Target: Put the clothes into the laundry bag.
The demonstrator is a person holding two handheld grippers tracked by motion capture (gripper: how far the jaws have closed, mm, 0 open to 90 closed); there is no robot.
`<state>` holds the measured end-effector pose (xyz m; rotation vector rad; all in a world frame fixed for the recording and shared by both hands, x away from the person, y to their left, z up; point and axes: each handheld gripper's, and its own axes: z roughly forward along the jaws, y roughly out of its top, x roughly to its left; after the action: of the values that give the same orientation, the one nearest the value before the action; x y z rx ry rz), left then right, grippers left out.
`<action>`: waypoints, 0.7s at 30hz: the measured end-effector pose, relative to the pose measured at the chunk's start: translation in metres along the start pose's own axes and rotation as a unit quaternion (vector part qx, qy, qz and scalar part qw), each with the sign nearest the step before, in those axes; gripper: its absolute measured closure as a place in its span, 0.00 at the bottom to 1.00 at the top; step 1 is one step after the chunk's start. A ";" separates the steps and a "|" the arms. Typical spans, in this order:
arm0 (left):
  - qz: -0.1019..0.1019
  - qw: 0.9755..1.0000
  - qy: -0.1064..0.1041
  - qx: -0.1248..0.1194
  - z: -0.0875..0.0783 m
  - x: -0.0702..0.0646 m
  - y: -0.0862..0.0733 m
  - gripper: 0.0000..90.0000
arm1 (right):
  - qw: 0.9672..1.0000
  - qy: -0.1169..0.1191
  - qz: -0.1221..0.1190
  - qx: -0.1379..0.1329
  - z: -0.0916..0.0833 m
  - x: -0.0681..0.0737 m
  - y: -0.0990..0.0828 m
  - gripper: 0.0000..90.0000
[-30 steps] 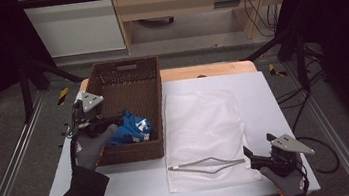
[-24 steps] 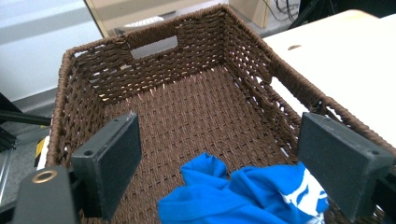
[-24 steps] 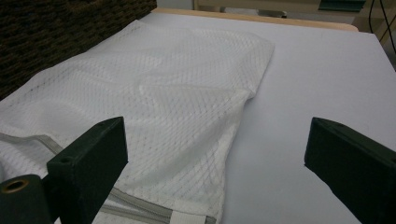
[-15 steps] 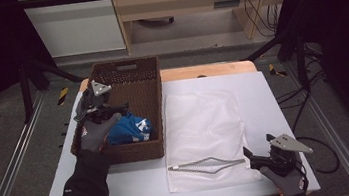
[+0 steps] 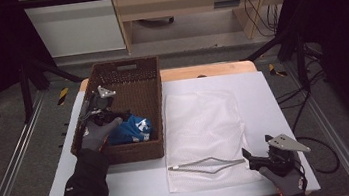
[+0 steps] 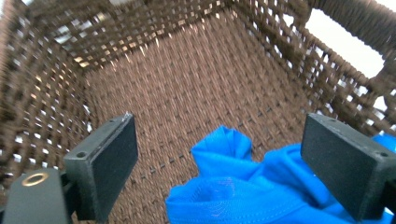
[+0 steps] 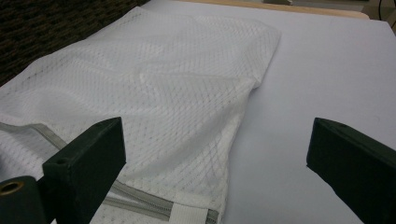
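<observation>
The left gripper (image 6: 219, 177) hangs inside the brown wicker basket (image 5: 135, 77), jaws spread wide, the blue cloth (image 6: 261, 186) bunched on the basket floor between and below them, untouched. The right gripper (image 7: 215, 172) gapes too, over the white mesh bag's (image 7: 154, 102) zipper corner. Both lie on the white table (image 5: 273, 96), grey floor beyond.

A white surface (image 5: 273, 96) with a wooden far edge stands on a grey floor (image 5: 19, 162). Behind it is a wooden bench (image 5: 176, 7), and cables (image 5: 257, 12) hang at the right.
</observation>
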<state>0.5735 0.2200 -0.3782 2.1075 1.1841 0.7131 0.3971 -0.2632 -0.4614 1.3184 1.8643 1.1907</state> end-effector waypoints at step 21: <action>0.030 0.992 -0.049 0.115 0.038 -0.007 -0.015 0.07 | 1.000 0.009 -0.001 0.007 0.003 0.003 -0.001 0.05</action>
<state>0.5889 0.2105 -0.4153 2.3481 1.2026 0.5131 0.3988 -0.2597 -0.4633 1.3178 1.8905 1.1948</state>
